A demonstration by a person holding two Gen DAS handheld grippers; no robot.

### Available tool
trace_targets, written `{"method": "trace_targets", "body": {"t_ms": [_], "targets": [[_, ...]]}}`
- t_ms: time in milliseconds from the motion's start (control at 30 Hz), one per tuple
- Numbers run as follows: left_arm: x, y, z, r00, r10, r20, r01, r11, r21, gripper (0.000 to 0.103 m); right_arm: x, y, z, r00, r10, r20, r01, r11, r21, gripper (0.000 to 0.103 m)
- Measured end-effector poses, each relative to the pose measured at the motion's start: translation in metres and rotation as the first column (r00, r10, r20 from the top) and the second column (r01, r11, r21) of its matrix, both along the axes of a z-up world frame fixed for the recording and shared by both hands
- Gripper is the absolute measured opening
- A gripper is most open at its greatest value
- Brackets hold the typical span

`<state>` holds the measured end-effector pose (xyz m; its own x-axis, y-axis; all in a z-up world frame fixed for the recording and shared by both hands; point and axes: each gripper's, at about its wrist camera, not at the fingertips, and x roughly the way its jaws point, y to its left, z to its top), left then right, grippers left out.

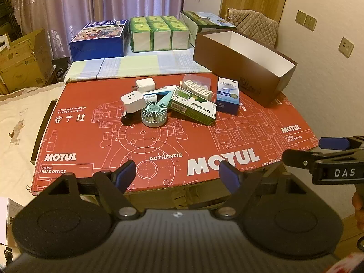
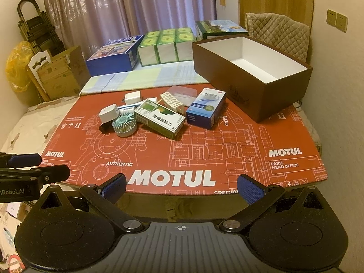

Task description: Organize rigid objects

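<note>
A pile of small items lies mid-way across the red printed cardboard: a green box, a blue-and-white box, a mint hand fan, a white socket cube and a white charger. An open brown box with a white inside stands back right. My left gripper hangs open over the cardboard's near edge, well short of the pile. Beside it, my right gripper is open and holds nothing. The right wrist view shows the green box, fan and brown box.
Behind the cardboard, on a striped cloth, stand a blue carton, green tissue packs and a green-white carton. Cardboard boxes sit at far left. A quilted chair back and a wall close the right side.
</note>
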<state>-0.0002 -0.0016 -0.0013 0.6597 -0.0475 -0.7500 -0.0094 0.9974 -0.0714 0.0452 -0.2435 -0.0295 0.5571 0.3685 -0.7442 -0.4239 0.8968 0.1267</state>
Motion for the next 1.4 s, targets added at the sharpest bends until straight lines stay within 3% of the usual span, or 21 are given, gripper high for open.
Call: {"method": "trace_targets", "body": {"t_ms": [1400], "targets": [[0.014,0.01,-0.008,1.0,0.005,-0.015,-0.005,1.0,-0.008,0.077,0.012,0.014,-0.005,0.999,0.03,-0.012,-0.03,0.999,-0.018,0.101]]}}
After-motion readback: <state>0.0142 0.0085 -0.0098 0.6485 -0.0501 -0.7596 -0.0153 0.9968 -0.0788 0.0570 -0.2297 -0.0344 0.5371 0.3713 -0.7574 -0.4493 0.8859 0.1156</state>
